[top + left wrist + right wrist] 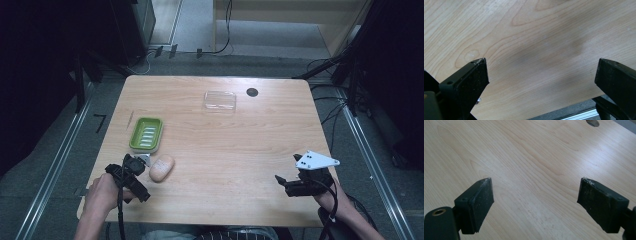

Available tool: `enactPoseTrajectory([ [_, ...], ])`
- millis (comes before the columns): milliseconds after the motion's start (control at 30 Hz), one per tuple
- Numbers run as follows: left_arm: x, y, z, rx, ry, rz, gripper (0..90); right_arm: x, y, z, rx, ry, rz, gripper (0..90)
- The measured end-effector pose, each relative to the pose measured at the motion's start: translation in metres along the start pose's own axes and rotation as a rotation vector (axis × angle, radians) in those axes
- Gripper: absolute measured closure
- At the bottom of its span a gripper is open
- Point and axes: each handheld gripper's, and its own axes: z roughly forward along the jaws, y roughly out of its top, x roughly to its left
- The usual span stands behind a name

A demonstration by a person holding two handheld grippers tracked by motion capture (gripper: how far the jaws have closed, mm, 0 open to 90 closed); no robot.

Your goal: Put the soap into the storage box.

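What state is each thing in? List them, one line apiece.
Left tool: open, empty, over bare wood.
Right tool: open, empty.
Green soap dish: upright, no soap in it.
Soap bar: on the table beside the dish.
Clear lid: flat on the table, apart.

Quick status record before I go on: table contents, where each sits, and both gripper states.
surface: light wooden table
green rectangular soap dish: left side, empty-looking
pale oval soap bar: on the table just near of the dish
clear plastic lid: far centre
dark round hole: right of the lid
left gripper: open, holding nothing, beside the soap
right gripper: open, holding nothing, near right edge
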Motion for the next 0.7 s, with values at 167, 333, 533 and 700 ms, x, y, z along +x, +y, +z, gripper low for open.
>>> enactPoseTrajectory([
  [167,-0.0016,0.0007,-0.0012,-0.015,-0.006,0.002,0.0,0.0002,0.0006,0.0012,-0.001,0.001,-0.002,13.4],
  [333,-0.0029,0.0018,-0.0025,-0.023,-0.014,0.006,0.0,0.0006,0.001,0.001,-0.002,0.0,-0.001,13.4],
  [533,-0.0034,0.0006,-0.0056,-0.051,-0.026,0.0,0.0,0.002,0.0021,0.0009,0.0,0.0,-0.012,13.4],
  [700,-0.0039,0.0016,-0.007,-0.059,-0.029,-0.003,0.0,0.0025,0.0022,0.0004,-0.001,-0.002,-0.005,13.4],
])
